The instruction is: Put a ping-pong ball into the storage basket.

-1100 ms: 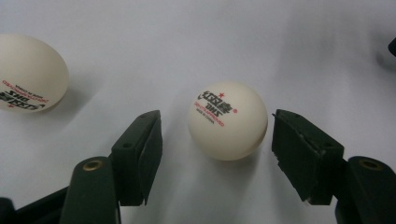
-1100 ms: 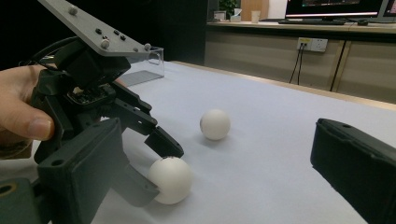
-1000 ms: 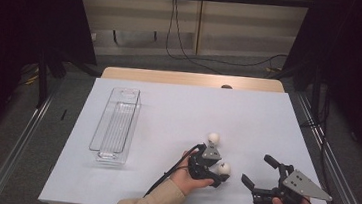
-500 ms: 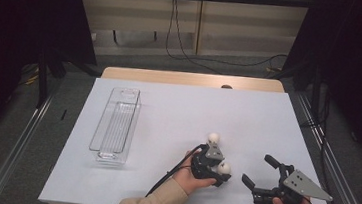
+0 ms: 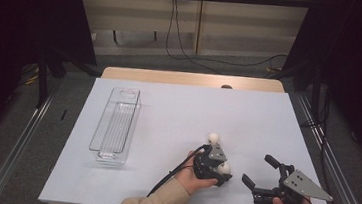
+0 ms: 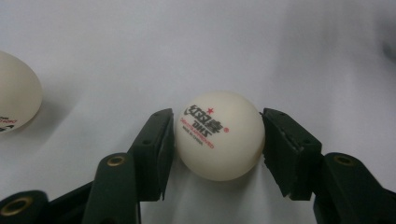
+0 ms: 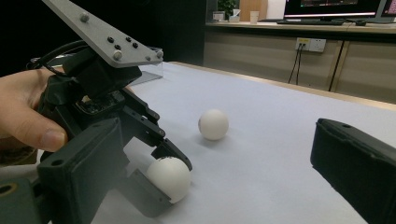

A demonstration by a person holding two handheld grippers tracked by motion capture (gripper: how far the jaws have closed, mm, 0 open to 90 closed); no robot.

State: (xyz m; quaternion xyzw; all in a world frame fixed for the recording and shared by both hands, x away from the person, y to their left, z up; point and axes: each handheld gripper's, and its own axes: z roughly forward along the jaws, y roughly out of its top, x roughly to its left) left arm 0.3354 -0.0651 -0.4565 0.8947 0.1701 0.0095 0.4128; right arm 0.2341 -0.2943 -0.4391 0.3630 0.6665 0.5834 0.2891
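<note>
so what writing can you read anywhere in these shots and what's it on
"DHS", in red beside a small red star, stands on the ball between the left gripper jaws.
Dark characters above it, probably Chinese: too stylised to read for sure.
Small red line under "DHS": too small to read.
Dark and red print on the second ball at the frame edge: cut off, unreadable.
Monitor screen text in the right gripper view: blurred.

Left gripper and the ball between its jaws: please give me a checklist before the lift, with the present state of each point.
1. Ball centred between the jaws of the left gripper: ok.
2. Pads pressing the ball: cannot tell; the jaws have just been closing, both sides look at contact.
3. Second ball apart from the jaws: ok.
4. Right gripper open and clear of the lift: ok.
5. Clear tray unobstructed: ok.
</note>
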